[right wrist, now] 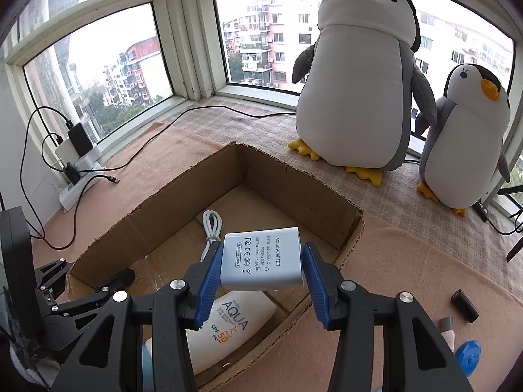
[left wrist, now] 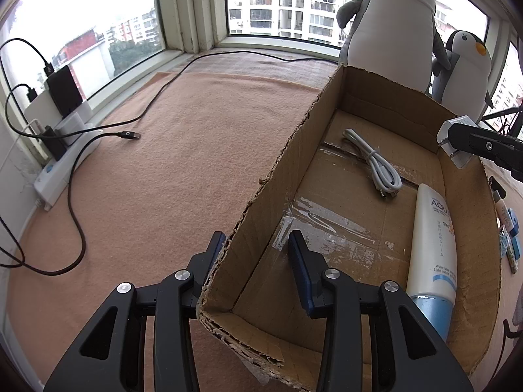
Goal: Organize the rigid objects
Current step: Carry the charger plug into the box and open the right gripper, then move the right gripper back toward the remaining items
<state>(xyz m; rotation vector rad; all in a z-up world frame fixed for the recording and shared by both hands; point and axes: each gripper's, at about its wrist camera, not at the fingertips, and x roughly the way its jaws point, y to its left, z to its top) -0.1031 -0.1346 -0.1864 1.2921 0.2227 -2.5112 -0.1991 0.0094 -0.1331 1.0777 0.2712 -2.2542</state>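
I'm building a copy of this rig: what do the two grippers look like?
Both match: the left gripper and right gripper have matte black angular linkage arms with triangular cut-outs, round silver pivot bolts, and two fingers faced with ribbed blue pads. No cables or markings show.

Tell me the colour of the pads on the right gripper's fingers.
Blue, ribbed pads on black fingers, clamped on the white adapter. The right wrist view shows them best.

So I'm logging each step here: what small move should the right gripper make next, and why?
Probably lower a little and open. The right gripper holds the adapter above the box, over the lotion tube and cable, while the left gripper straddles the box's wall.
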